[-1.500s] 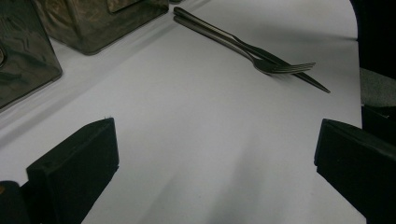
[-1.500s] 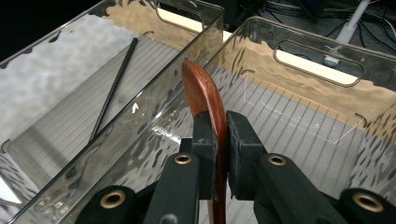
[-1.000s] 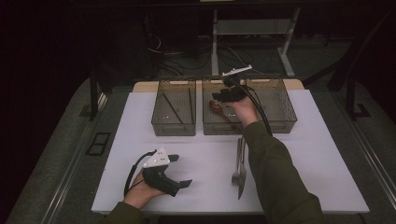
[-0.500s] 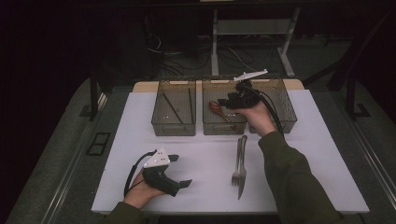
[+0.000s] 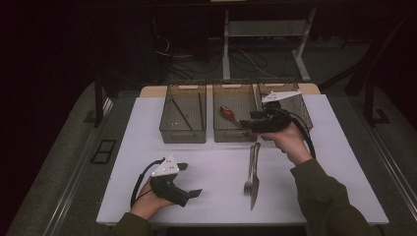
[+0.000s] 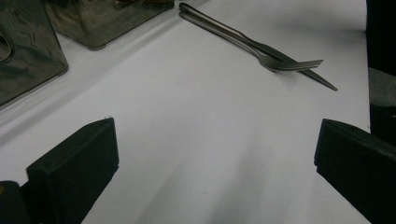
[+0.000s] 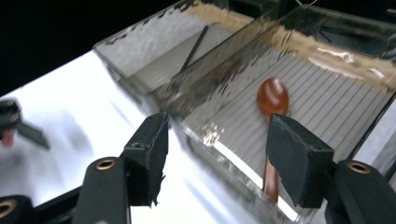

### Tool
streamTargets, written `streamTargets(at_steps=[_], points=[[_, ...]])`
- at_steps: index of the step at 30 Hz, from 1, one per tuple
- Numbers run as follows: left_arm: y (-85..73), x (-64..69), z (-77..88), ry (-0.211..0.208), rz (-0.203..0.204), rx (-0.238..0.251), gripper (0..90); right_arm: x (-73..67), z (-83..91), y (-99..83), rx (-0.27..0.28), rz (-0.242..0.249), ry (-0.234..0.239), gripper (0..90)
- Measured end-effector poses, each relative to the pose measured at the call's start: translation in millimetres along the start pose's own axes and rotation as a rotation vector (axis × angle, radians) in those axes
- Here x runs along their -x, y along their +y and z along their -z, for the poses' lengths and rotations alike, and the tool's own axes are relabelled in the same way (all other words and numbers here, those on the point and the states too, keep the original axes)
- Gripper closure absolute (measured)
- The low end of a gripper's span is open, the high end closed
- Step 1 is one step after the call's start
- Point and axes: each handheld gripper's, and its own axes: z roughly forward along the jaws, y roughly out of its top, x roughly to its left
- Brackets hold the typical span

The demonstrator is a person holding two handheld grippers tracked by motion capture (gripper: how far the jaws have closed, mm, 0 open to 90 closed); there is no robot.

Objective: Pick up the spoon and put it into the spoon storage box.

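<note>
The brown wooden spoon (image 7: 272, 100) is lying in the middle one of three clear ribbed plastic bins (image 5: 235, 120) at the back of the white bench (image 5: 216, 162). In the right gripper view its handle is partly covered by one black jaw, and the whole thing is a bit smeared, so the grain is hard to read. From the high view you mostly get the glossy bowl end (image 5: 226, 112) through the tinted wall.

The right gripper (image 5: 256, 125) sits at the front right corner of that bin, and its jaws have just been opening. They stand fairly wide now with nothing between them; the spoon is down on the bin floor beyond them, not pinched.

The left-hand bin (image 5: 183, 119) holds a couple of thin dark sticks (image 5: 182, 114), too dim to say what they're made of. The right-hand bin (image 5: 304, 112) is mostly hidden by the gripper and its grey plate.

The left gripper (image 5: 193, 179) rests on the bench near the front edge, jaws wide apart over bare white surface, holding nothing. Both of its jaws are cut off by the frame edges in its own view.

A shiny steel fork (image 6: 280, 58) and a steel table knife (image 6: 299, 70) lie side by side and touching, in front of the middle bin.
</note>
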Motion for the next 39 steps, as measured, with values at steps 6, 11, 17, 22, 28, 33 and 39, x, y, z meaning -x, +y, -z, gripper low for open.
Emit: streamTargets(at_steps=[6, 11, 17, 22, 28, 33, 39], points=[[-0.1, -0.2, 0.1, 0.002, 0.002, -0.005, 0.0, -3.9, 9.1, -29.8, -0.015, 0.008, 0.018, 39.5], [-0.2, -0.4, -0.2, 0.004, 0.003, -0.006, 0.0, -4.0, 16.7, -52.9, -0.033, -0.003, 0.023, 40.9], [0.1, 0.2, -0.2, 0.006, -0.003, -0.009, 0.0, -6.4, 28.4, -73.9, -0.067, 0.011, 0.008, 44.7], [-0.2, 0.7, -0.6, 0.008, -0.004, -0.006, 0.0, -10.8, 36.2, -89.8, -0.095, 0.015, 0.000, 51.7], [-0.1, 0.0, -0.3, 0.008, -0.002, -0.010, 0.0, -20.6, 40.3, -105.8, -0.131, 0.024, 0.019, 63.4], [0.2, 0.6, -0.5, 0.008, -0.006, -0.015, 0.0, -29.0, 37.7, -116.5, -0.172, 0.040, 0.041, 77.2], [0.1, 1.0, -0.8, 0.008, -0.009, -0.011, 0.0, -37.5, 25.4, -120.7, -0.201, 0.054, 0.073, 89.8]])
